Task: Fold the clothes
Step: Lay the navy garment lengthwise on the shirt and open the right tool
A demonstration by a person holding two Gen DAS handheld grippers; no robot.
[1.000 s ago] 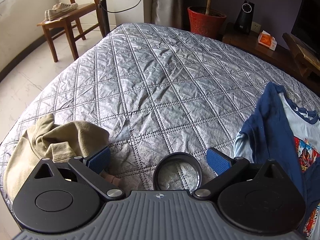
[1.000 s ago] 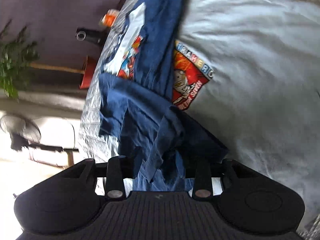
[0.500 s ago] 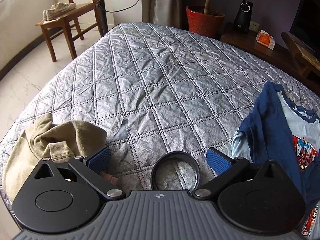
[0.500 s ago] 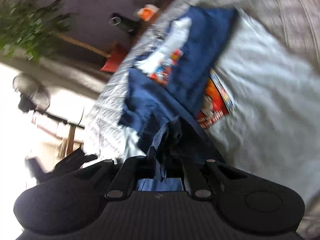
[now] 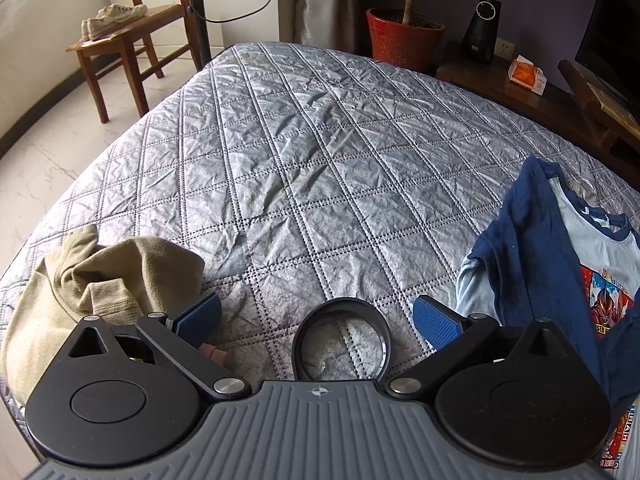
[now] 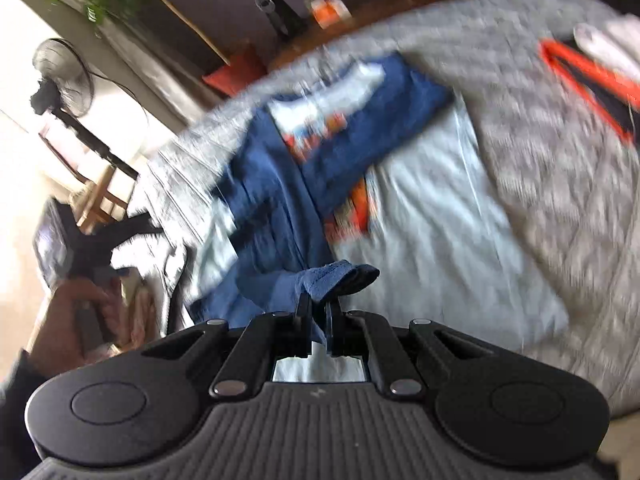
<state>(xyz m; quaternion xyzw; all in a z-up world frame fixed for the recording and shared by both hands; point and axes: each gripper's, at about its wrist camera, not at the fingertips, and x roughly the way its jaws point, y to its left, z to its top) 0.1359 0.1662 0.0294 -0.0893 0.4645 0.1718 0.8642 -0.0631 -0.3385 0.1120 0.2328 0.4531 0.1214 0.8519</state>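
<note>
While your right gripper (image 6: 318,312) pinches that navy sleeve (image 6: 340,274) thinly, it may slip (blur hides how deep); your left gripper (image 5: 316,318) hangs spread, idle.

The quilted bedspread (image 5: 304,184) is silver-grey with a stitched diamond grid. The T-shirt (image 5: 592,248) is pale blue with navy sleeves and collar and a red-and-orange print. A crumpled khaki garment (image 5: 92,280) lies nearby. The plant pot (image 5: 400,38) is red.
</note>
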